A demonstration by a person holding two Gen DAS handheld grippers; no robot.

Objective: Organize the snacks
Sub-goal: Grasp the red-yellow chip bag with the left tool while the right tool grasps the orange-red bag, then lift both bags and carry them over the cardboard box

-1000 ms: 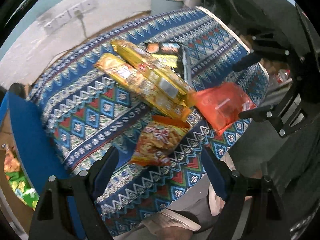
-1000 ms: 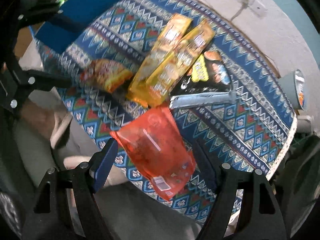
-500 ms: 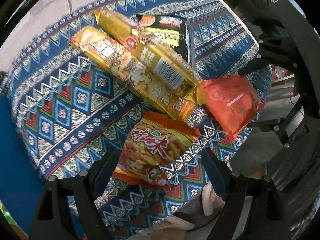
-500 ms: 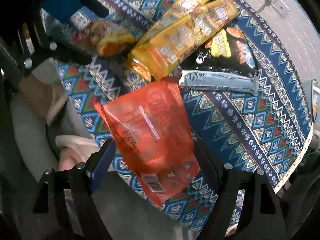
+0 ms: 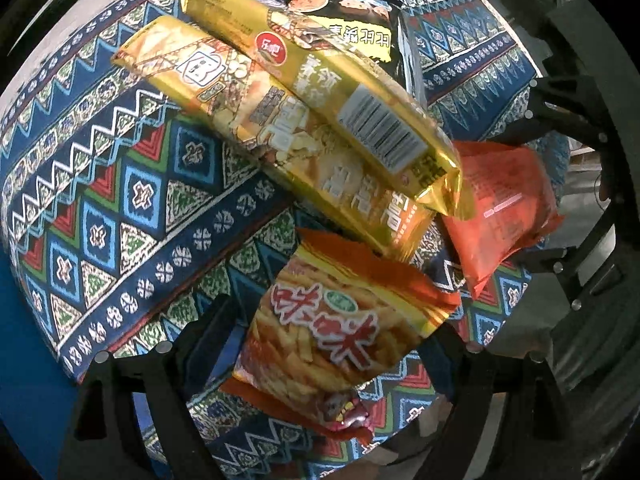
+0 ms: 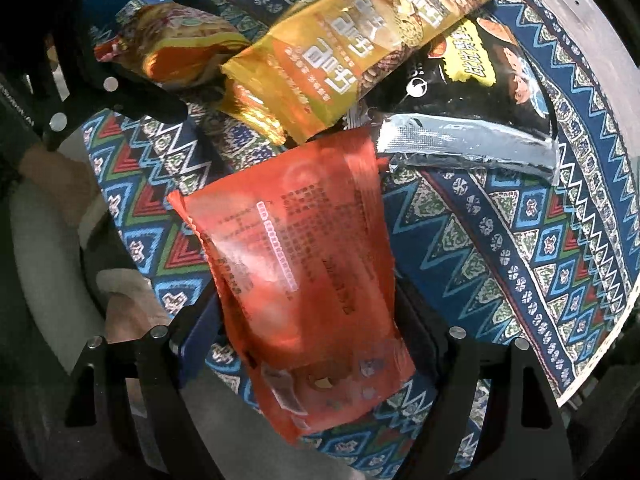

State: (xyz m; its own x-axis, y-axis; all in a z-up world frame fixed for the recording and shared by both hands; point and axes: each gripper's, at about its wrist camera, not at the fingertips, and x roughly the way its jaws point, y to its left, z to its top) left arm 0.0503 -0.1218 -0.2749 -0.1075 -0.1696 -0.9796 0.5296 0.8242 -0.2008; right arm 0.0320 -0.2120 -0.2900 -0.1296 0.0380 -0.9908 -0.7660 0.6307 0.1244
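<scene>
An orange fries snack bag (image 5: 336, 328) lies between the open fingers of my left gripper (image 5: 324, 344), near the table's front edge. A red translucent snack bag (image 6: 304, 280) lies between the open fingers of my right gripper (image 6: 308, 340); it also shows in the left wrist view (image 5: 504, 212). Two long golden packs (image 5: 304, 120) lie stacked across the patterned cloth (image 5: 120, 200). A black snack bag (image 6: 480, 92) lies behind them. The fries bag shows in the right wrist view (image 6: 180, 44) beside the left gripper.
The cloth's front edge (image 6: 600, 340) drops off close to both bags. A blue chair (image 5: 24, 360) stands at the left. The person's legs and feet (image 6: 120, 308) are below the edge.
Both grippers have moved forward and down toward the table. The fries bag and the red bag now sit between their fingers. The snacks have not moved.
</scene>
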